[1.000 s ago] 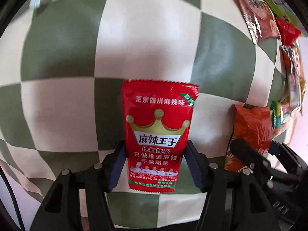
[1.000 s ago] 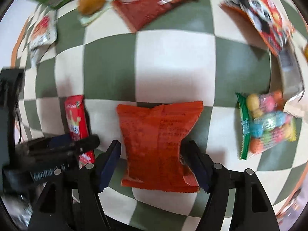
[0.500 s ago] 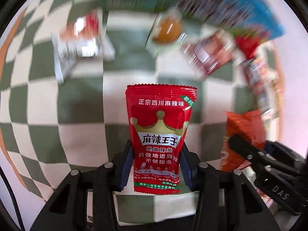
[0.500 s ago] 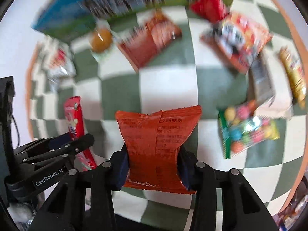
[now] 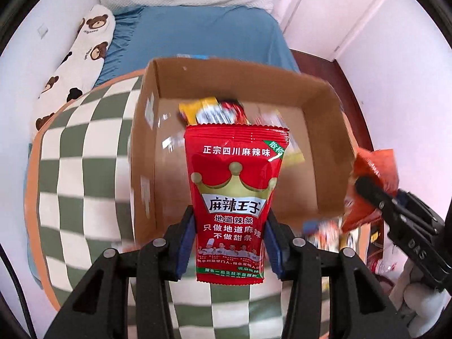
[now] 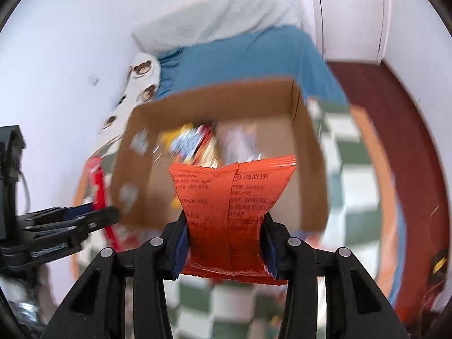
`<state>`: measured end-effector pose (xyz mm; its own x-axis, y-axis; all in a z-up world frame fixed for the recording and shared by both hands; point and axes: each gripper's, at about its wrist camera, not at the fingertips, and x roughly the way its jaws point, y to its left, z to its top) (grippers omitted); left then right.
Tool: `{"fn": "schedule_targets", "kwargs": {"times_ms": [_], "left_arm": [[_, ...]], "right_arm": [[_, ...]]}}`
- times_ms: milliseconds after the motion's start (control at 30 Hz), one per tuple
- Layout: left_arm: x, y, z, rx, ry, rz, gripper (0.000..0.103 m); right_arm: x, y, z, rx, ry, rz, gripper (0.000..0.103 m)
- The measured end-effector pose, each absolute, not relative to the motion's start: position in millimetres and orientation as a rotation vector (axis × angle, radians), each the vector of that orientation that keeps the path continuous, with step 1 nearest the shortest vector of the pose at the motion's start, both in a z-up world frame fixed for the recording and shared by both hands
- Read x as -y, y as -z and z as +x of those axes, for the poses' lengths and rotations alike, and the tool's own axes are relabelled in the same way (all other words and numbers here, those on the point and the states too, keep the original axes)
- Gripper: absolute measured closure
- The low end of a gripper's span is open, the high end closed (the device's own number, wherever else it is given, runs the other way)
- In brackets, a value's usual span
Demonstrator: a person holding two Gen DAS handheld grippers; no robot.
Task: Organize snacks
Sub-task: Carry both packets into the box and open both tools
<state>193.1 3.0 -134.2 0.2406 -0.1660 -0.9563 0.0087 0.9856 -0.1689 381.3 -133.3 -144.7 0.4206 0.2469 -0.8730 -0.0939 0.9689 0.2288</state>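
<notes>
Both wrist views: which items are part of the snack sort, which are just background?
In the job:
- red crown packet, in left tongs
- orange packet, in right tongs
- cardboard box
- snacks in box

Just lying about:
- blue bed
- bear pillow
- checkered cloth

A: What can be read on the red packet (image 5: pixel 236 197)?

B: Near its top edge, "正宗四川麻辣味"; on the white band under the gold crown, "麻辣王子"; below that, "地道辣条", "只做地道麻辣", "不做甜条". The green strip along its bottom edge is too small to read.

A: And the orange packet (image 6: pixel 230 206)?

B: "海底捞" by its top edge, right of the centre seam. The rest is fine print, unreadable.

A: Anything else?

B: "DAS" on the right gripper (image 5: pixel 418 250).
</notes>
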Motion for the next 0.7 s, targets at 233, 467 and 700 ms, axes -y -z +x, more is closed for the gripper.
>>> {"fn": "schedule_targets", "kwargs": {"times_ms": [233, 467, 700], "left_arm": [[-21, 167, 264, -1.389, 0.034, -0.091, 0.061], [-36, 202, 308, -1.449, 0.001, -0.070, 0.059], [-40, 211, 325, -1.455, -0.012, -0.100, 0.025]], "right_arm": [[137, 192, 475, -1.177, -0.150, 0.088, 0.057], [133, 226, 509, -1.219, -0.139, 0.070, 0.056], [136, 261, 533, -1.306, -0.131, 0.095, 0.004]]}}
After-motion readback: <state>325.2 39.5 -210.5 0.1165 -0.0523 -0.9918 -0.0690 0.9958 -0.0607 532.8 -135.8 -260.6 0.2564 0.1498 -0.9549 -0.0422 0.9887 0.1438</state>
